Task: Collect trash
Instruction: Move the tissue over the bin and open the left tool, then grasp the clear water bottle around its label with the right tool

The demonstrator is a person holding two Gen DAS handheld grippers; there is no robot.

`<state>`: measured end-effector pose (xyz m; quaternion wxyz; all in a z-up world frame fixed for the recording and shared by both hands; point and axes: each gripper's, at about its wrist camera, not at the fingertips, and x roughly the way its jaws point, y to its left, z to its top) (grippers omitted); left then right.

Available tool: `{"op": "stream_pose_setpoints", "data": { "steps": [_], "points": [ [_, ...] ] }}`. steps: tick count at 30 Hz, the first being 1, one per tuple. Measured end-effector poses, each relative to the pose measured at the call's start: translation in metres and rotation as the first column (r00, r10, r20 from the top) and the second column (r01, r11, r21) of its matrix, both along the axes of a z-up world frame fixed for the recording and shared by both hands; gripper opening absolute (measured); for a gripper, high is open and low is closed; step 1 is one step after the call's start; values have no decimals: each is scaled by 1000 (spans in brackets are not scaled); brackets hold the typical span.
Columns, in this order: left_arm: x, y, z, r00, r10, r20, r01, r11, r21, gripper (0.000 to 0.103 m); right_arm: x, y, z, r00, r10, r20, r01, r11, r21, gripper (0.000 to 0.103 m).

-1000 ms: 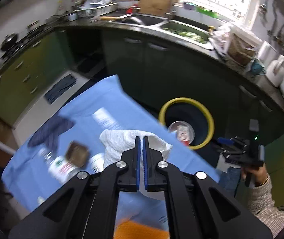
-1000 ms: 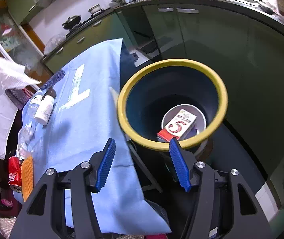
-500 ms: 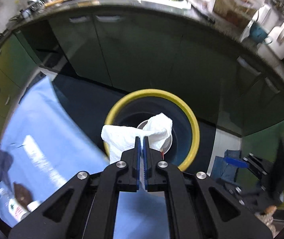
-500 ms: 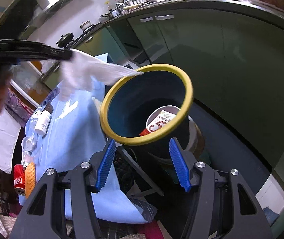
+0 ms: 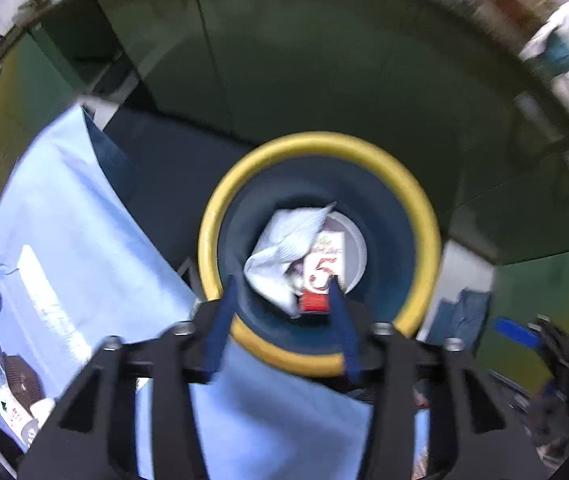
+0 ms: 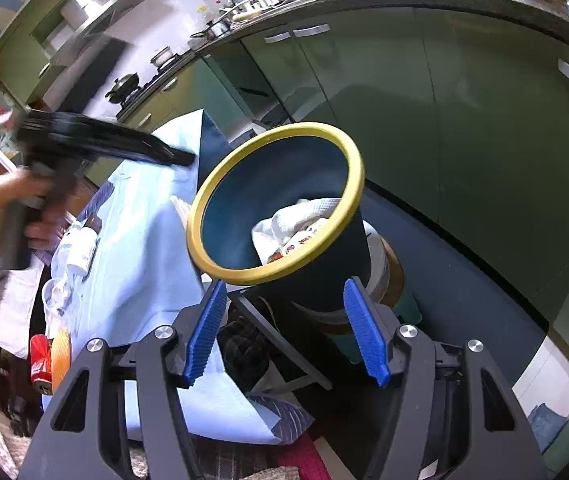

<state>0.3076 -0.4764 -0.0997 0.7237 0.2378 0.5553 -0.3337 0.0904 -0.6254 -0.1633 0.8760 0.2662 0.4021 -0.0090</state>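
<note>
A crumpled white paper towel [image 5: 284, 256] is lying inside the dark blue trash bin [image 5: 388, 216] with the yellow rim, resting against a red-and-white carton [image 5: 321, 272] marked with a 5. The bin is standing upright just beside the blue-covered tabletop [image 5: 68, 240].

Bin [image 5: 424, 216] looks like matt dark plastic with a smooth yellow rim. The towel [image 5: 284, 248] inside is soft, textured white paper, next to a glossy printed carton [image 5: 324, 268]. Tablecloth [image 5: 64, 216] is pale blue matt cloth, cabinets [image 6: 464, 100] glossy green, handles brushed metal.
</note>
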Motion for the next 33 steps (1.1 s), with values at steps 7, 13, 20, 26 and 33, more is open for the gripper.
{"op": "stream_pose_setpoints", "data": {
  "steps": [7, 13, 20, 26, 33],
  "points": [
    [-40, 127, 127, 980, 43, 195, 17, 955, -296, 67, 22, 46, 25, 994, 111, -7, -112, 991, -75, 67],
    [-63, 297, 165, 865, 273, 420, -49, 881, -471, 90, 61, 126, 71, 949, 314, -16, -313, 938, -148, 70],
    [-50, 492, 110, 609, 698, 377, -335, 657, -675, 93, 144, 265, 129, 800, 596, -63, -597, 783, -173, 71],
    [-34, 590, 55, 353, 895, 272, -501, 426, -753, 93, 248, 394, 131, 667, 711, -220, -744, 652, -147, 71],
    [-37, 620, 29, 291, 936, 197, -569, 335, -751, 93, 330, 483, 83, 584, 676, -449, -793, 593, -140, 77]
  ]
}}
